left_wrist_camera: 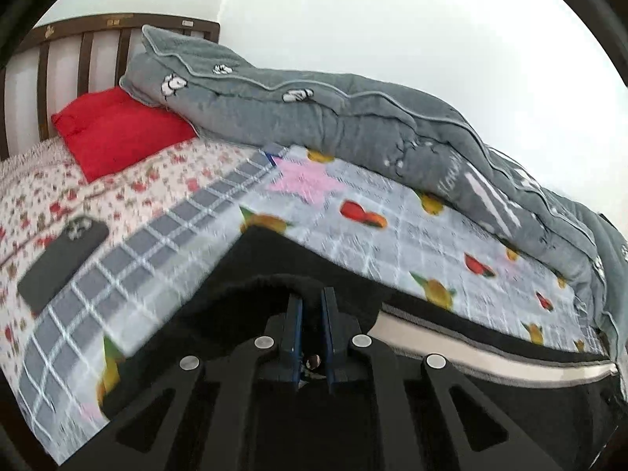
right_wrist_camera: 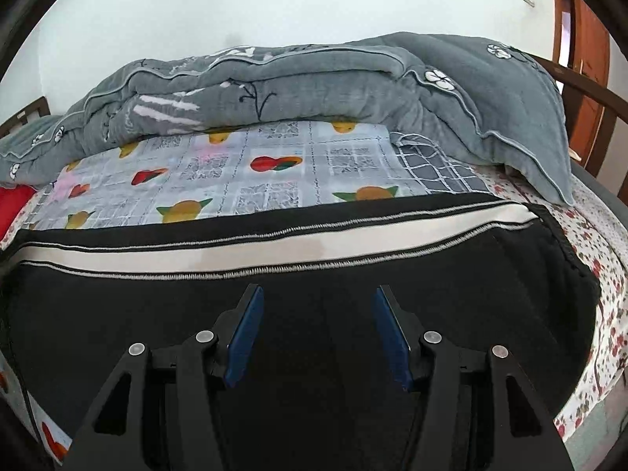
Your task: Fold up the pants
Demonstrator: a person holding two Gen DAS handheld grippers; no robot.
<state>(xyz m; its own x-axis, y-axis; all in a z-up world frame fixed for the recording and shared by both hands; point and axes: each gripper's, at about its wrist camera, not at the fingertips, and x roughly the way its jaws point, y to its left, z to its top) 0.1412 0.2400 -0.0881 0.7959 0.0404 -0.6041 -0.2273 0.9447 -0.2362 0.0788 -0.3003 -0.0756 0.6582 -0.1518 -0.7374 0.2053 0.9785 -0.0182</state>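
- Pants (right_wrist_camera: 314, 314): black, with a white side stripe (right_wrist_camera: 274, 251) edged in grey stitching. They lie spread across the near part of the bed, on the fruit-print sheet (right_wrist_camera: 235, 172).
- Left gripper (left_wrist_camera: 312, 306): blue pads close together, pinching a raised fold of the black pants fabric. The fabric lifts up to the fingertips from the sheet in the left wrist view.
- Right gripper (right_wrist_camera: 316, 298): blue pads (right_wrist_camera: 245, 337) spread apart. It hangs over the black fabric below the stripe; nothing is clamped between the pads. Whether the tips touch the cloth cannot be told.
- Grey quilt (right_wrist_camera: 314, 82): bunched along the far edge of the bed against the white wall, resting on the sheet's far side.
- Red pillow (left_wrist_camera: 117, 129): at the headboard (left_wrist_camera: 78, 47), partly under one end of the quilt.
- Phone (left_wrist_camera: 62, 259): dark, lying on the floral bedcover (left_wrist_camera: 117, 188) beside the sheet, well apart from the pants.
- Left wrist view is motion-blurred; fine detail on the sheet is unclear.
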